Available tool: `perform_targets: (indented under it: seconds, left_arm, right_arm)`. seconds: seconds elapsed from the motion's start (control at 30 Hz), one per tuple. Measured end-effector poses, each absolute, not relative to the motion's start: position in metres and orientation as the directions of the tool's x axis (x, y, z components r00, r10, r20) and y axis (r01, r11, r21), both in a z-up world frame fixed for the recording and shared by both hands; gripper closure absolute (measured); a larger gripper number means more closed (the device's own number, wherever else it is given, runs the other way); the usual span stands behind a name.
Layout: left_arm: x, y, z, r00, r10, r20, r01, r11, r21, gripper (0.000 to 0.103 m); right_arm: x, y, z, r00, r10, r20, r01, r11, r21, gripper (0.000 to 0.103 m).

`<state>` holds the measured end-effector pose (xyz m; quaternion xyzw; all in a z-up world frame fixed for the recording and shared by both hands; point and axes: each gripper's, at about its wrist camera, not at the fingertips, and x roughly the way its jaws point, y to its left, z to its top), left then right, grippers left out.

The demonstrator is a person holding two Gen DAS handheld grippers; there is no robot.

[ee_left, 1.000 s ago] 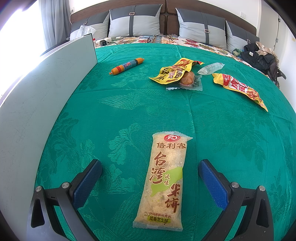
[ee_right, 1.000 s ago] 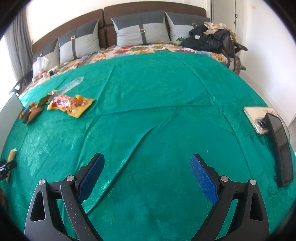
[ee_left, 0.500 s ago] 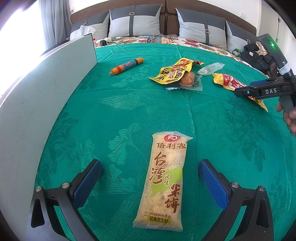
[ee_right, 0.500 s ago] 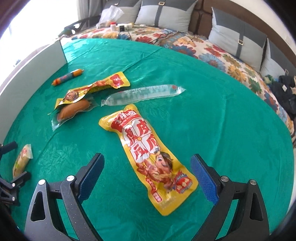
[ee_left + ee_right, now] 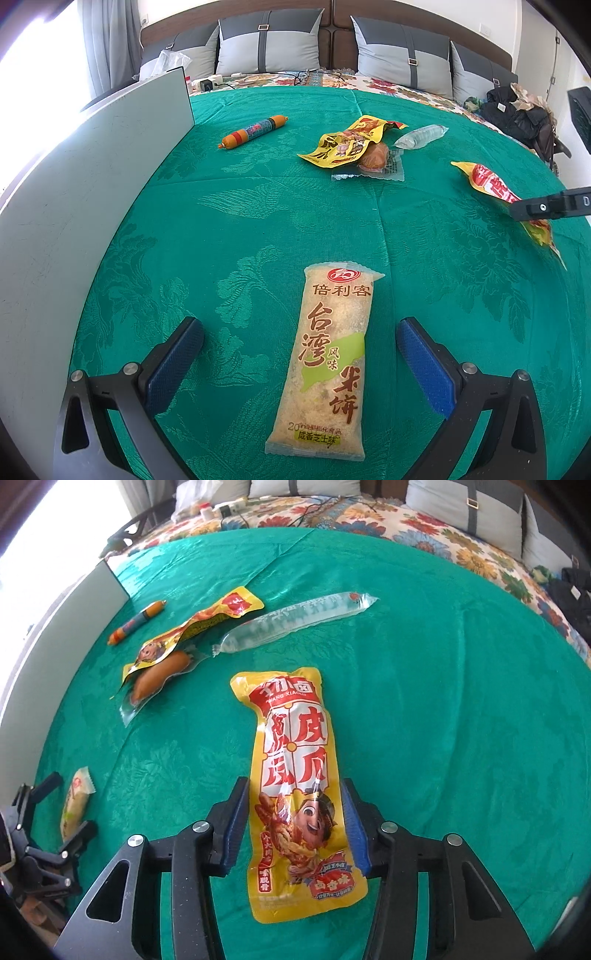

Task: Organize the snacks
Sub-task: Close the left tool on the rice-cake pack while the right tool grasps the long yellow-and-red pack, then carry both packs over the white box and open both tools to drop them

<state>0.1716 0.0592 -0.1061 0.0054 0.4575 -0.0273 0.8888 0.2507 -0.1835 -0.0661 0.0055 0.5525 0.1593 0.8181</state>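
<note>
green bed cover (image 5: 258, 221) carries scattered snack packets (image 5: 325, 354).

Yellow-red snack pouch (image 5: 295, 794) lay flat lengthwise on green cloth; rice cracker pack (image 5: 325, 362) flat, well apart.

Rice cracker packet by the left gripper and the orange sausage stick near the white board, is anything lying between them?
Nothing: in the left wrist view only bare green bedspread separates the rice cracker packet from the orange sausage stick.
</note>
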Motion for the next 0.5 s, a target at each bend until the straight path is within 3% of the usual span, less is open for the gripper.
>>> perform_targets:
  seconds: [0.17, 0.33, 0.37, 0.43, 0.47, 0.5]
  left_arm:
    - [0.173, 0.057, -0.105, 0.558, -0.049, -0.829, 0.070, 0.997, -0.011, 0.000]
    - [0.175, 0.046, -0.101, 0.455, -0.073, -0.888, 0.133, 0.991, -0.013, 0.001]
    - [0.172, 0.043, -0.099, 0.460, -0.084, -0.884, 0.153, 0.988, -0.015, 0.009]
    - [0.164, 0.038, -0.093, 0.479, -0.109, -0.871, 0.196, 0.980, -0.015, 0.038]
    - [0.162, 0.035, -0.090, 0.479, -0.116, -0.870, 0.215, 0.976, -0.012, 0.069]
    - [0.161, 0.033, -0.088, 0.466, -0.122, -0.876, 0.230, 0.973, -0.013, 0.083]
  right_arm:
    - [0.182, -0.216, -0.056, 0.385, 0.455, -0.803, -0.137, 0.888, 0.438, 0.053]
    - [0.106, -0.255, -0.069, 0.466, 0.615, -0.636, 0.016, 0.713, 0.701, 0.053]
    - [0.093, -0.259, -0.073, 0.481, 0.629, -0.610, 0.033, 0.683, 0.730, 0.053]
    - [0.073, -0.262, -0.079, 0.501, 0.631, -0.593, 0.053, 0.661, 0.749, 0.053]
    - [0.066, -0.264, -0.081, 0.504, 0.628, -0.593, 0.064, 0.657, 0.751, 0.053]
    - [0.063, -0.268, -0.083, 0.503, 0.630, -0.592, 0.077, 0.650, 0.756, 0.053]
